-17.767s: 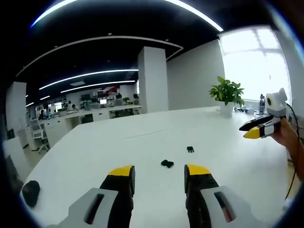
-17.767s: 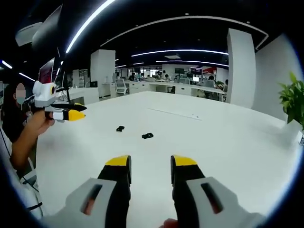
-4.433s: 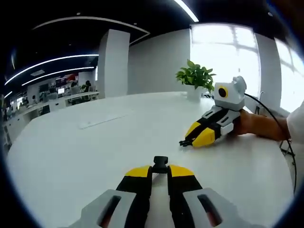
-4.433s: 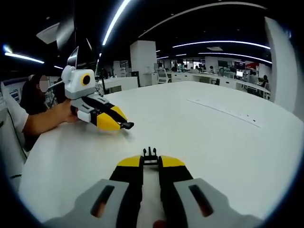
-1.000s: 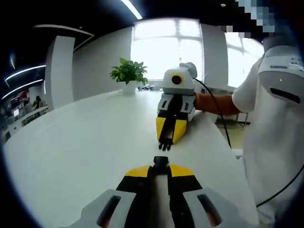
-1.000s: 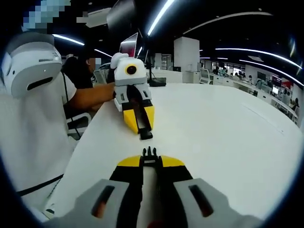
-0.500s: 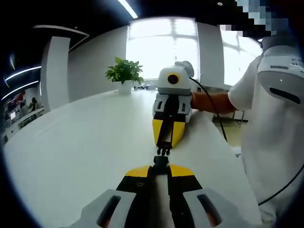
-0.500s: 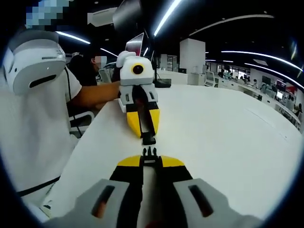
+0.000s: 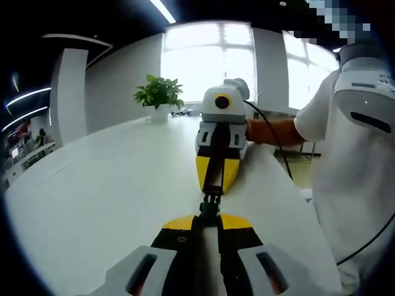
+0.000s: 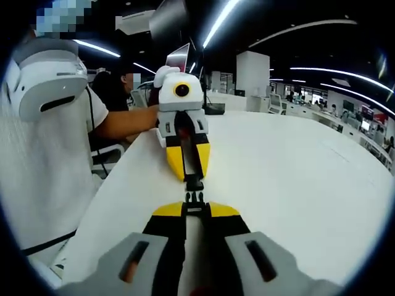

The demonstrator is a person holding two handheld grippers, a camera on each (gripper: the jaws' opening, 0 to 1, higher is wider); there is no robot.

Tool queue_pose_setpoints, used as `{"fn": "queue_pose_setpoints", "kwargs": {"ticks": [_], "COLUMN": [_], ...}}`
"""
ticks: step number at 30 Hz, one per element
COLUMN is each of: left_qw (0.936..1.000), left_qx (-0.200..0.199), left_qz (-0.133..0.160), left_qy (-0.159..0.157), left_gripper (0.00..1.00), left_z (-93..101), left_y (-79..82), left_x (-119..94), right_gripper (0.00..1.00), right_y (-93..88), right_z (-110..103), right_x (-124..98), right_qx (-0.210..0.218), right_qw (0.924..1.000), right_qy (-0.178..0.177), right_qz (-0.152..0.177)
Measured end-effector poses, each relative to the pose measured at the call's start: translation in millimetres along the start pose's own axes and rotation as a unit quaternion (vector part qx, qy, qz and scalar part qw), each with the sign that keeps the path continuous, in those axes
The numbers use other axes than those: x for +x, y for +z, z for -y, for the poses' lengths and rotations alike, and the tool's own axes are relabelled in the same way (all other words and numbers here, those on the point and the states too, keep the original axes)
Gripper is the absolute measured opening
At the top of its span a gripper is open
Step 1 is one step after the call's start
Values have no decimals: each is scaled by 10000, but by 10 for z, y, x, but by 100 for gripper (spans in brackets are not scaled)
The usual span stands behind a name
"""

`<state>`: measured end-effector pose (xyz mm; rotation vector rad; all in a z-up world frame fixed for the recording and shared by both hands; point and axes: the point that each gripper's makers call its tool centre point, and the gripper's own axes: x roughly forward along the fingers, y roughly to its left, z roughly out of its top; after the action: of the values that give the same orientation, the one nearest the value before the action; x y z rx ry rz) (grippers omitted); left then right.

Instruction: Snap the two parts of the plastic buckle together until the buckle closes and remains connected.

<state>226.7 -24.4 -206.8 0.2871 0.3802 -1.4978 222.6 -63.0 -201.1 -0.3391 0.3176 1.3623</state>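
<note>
In the left gripper view my left gripper (image 9: 207,221) is shut on the black socket half of the buckle (image 9: 208,210), which sticks out past its yellow tips. Facing it head-on, the right gripper (image 9: 214,185) is shut on the pronged half (image 9: 211,198), whose prongs touch the socket's mouth. In the right gripper view my right gripper (image 10: 195,208) grips the pronged half (image 10: 195,197), and the left gripper (image 10: 191,172) opposite holds the socket half (image 10: 194,182) against it. Whether the halves are latched cannot be told. Both grippers hover just above the white table (image 9: 92,185).
A person in a white shirt (image 9: 358,154) stands close at the table's near edge, with an arm (image 9: 274,131) behind the right gripper. A potted plant (image 9: 159,95) stands far back on the table. A monitor (image 10: 179,58) sits beyond the left gripper.
The two grippers have come together head-on. The gap between the pronged half and the socket half has closed, and they now touch.
</note>
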Motion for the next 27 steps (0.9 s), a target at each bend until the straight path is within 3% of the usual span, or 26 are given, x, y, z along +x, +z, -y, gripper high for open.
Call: {"fn": "queue_pose_setpoints", "kwargs": {"ticks": [27], "left_qw": [9999], "left_qx": [32], "left_qz": [56], "left_qy": [-129], "left_gripper": [12], "left_z": [38], "left_y": [22], "left_x": [40], "right_gripper": [12], "right_y": [12], "right_z": [-23], "right_x": [13], "right_qx": [-35], "right_qw": [10000], "right_qy": [22], "right_qz": [14]}}
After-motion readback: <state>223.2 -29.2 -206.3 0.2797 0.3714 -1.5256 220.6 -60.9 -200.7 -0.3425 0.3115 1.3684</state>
